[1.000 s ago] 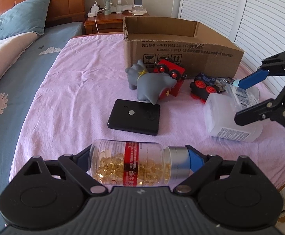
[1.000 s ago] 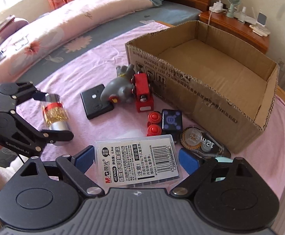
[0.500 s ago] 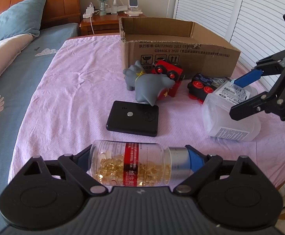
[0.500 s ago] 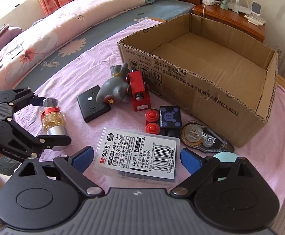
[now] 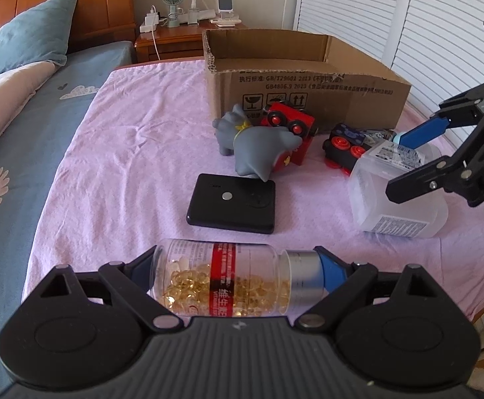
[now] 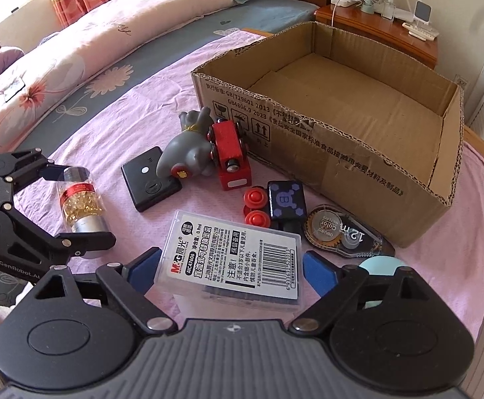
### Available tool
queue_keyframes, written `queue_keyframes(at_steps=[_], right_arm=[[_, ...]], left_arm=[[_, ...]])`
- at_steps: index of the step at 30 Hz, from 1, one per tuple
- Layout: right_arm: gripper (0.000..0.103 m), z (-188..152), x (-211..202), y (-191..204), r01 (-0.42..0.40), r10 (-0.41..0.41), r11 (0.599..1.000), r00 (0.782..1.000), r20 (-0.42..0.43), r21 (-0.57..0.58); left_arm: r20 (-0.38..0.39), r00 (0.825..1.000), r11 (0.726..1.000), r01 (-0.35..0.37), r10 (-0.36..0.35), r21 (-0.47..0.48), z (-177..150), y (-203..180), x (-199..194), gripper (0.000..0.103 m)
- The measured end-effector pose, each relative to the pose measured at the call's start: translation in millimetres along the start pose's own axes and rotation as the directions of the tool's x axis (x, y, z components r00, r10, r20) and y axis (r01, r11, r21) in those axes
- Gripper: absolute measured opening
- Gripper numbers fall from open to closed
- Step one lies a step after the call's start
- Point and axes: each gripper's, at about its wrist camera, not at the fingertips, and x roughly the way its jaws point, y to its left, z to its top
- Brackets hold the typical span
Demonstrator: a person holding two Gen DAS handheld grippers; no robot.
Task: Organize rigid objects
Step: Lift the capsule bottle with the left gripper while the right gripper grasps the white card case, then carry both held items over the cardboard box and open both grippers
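Note:
My left gripper (image 5: pixel 238 266) is shut on a clear pill bottle (image 5: pixel 222 282) of yellow capsules with a red band and silver cap; it also shows in the right wrist view (image 6: pixel 80 202). My right gripper (image 6: pixel 228 266) is shut on a clear plastic refill box (image 6: pixel 232 259) with a barcode label, held above the pink cloth; it also shows in the left wrist view (image 5: pixel 398 193). An open cardboard box (image 6: pixel 341 139) stands behind the loose items and looks empty inside.
On the pink cloth (image 5: pixel 125 166) lie a black flat device (image 5: pixel 232 202), a grey toy elephant (image 5: pixel 255 146), a red toy wagon (image 6: pixel 230 159), a dark toy car with red wheels (image 6: pixel 275 202), a correction tape (image 6: pixel 344 232) and a pale blue disc (image 6: pixel 379 262). A nightstand (image 5: pixel 182 33) stands behind.
Both grippers have lifted a little with their objects. The right gripper has carried the refill box up and toward the cardboard box.

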Motion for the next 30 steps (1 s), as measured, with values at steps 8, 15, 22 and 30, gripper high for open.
queue_keyframes(at_steps=[8, 15, 22, 30], right_arm=[[0.093, 1.2, -10.4, 5.6, 0.021, -0.021, 1.000, 0.999, 0.045, -0.011], [0.093, 2.5, -17.5, 4.4, 0.024, -0.025, 1.000, 0.997, 0.070, 0.005], [0.093, 5.8, -30.8, 1.8, 0.035, -0.036, 0.999, 0.992, 0.121, 0.017], [0.093, 23.7, -53.4, -16.3, 0.083, -0.091, 0.995, 0.973, 0.213, 0.046]], left_arm=[[0.001, 1.000, 0.998, 0.017, -0.017, 0.053, 13.5, 2.0, -10.9, 0.093], [0.044, 0.999, 0.995, 0.011, -0.015, 0.098, 46.4, 0.3, -21.0, 0.093], [0.105, 0.993, 0.988, 0.042, -0.058, 0.146, 102.1, -11.5, -22.2, 0.093], [0.119, 0.991, 0.982, 0.036, -0.059, 0.185, 169.9, -24.0, 14.9, 0.093]])
